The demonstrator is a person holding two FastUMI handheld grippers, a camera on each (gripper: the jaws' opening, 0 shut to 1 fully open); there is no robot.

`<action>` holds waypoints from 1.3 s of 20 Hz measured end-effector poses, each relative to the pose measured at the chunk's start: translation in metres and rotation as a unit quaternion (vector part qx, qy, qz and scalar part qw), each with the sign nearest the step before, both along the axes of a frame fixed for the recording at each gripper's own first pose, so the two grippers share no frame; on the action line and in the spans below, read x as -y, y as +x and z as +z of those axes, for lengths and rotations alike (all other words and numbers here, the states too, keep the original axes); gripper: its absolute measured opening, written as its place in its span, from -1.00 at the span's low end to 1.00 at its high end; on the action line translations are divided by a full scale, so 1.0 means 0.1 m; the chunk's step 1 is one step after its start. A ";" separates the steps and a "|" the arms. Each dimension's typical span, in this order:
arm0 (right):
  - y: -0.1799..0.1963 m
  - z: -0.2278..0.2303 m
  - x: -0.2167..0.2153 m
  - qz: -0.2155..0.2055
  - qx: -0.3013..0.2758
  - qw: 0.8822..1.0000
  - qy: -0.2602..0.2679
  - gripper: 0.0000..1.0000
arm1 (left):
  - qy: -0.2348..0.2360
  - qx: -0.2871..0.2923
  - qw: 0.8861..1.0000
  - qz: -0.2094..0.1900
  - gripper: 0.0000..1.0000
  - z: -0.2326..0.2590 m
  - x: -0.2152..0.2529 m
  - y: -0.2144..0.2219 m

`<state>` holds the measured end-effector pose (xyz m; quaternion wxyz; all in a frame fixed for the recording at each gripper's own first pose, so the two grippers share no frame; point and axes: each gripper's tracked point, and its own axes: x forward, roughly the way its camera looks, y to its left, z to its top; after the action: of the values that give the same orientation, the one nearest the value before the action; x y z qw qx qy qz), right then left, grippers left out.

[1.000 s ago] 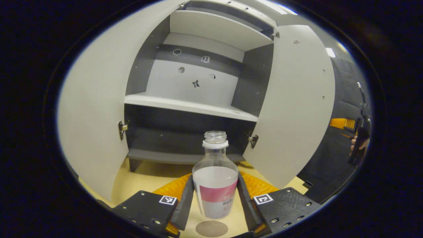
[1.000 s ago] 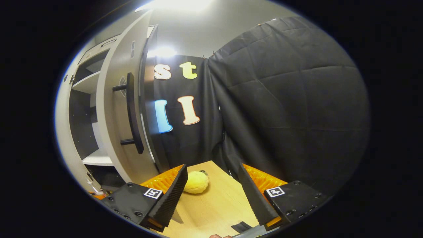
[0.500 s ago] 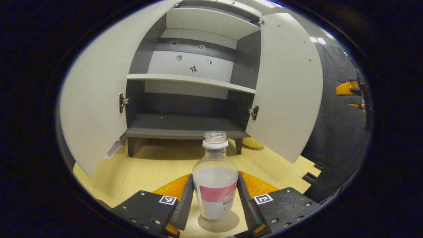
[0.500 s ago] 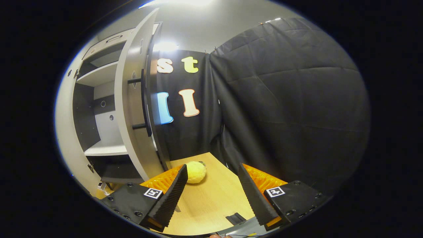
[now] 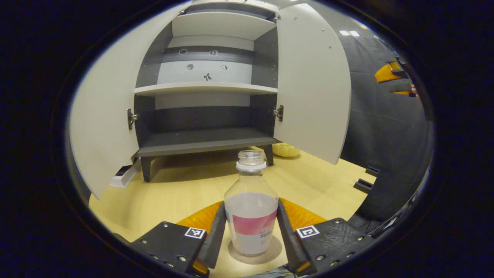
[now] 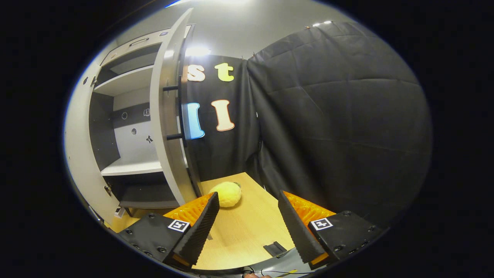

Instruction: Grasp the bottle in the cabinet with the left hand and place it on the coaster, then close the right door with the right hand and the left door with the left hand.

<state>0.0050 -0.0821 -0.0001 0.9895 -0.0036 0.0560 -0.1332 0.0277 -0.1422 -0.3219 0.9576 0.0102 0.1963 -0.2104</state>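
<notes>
A clear, capless bottle (image 5: 251,208) with a pink and white label stands upright with its base on a round grey coaster (image 5: 270,253) on the wooden table. My left gripper (image 5: 251,235) is shut on the bottle, one finger pressing each side. Behind it the grey cabinet (image 5: 204,139) stands with both doors wide open: the left door (image 5: 104,116) and the right door (image 5: 312,85). My right gripper (image 6: 249,227) hangs open and holds nothing, to the right of the right door (image 6: 168,123), whose black handle (image 6: 179,112) faces the booth wall. It also appears far right as the right gripper (image 5: 393,77).
A yellow plush toy (image 6: 227,193) lies on the table by the right door's foot, seen too as the toy (image 5: 285,150). A white box (image 5: 123,175) sits under the left door. Small black pieces (image 5: 364,185) lie near the table's right edge.
The bottle has come down onto the coaster while the left gripper drew back from the cabinet. The right gripper's view has swung so the right door now shows nearly edge-on.
</notes>
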 end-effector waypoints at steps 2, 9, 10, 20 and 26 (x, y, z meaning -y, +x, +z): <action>-0.01 -0.08 -0.01 0.000 -0.005 1.000 0.002 0.96 | 0.005 0.002 1.000 -0.002 0.41 0.02 -0.01 -0.07; -0.07 -0.19 -0.07 0.000 -0.013 1.000 0.008 0.96 | -0.002 -0.018 1.000 -0.006 0.51 -0.02 -0.07 -0.27; -0.08 -0.20 -0.07 0.000 -0.013 1.000 0.011 0.96 | -0.003 -0.019 1.000 -0.004 0.54 -0.01 -0.08 -0.27; 0.26 -0.09 0.09 0.002 -0.006 1.000 0.006 0.96 | -0.003 -0.008 1.000 0.019 0.89 0.74 -0.24 -0.54; 0.60 0.16 0.33 0.009 0.021 1.000 -0.003 0.96 | -0.003 0.060 0.994 0.096 0.79 1.87 -0.56 -0.38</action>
<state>0.0649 -0.1156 0.0157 0.9916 -0.0041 0.0351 -0.1246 -0.0107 -0.0861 -0.1346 0.9835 0.0010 0.1382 -0.1168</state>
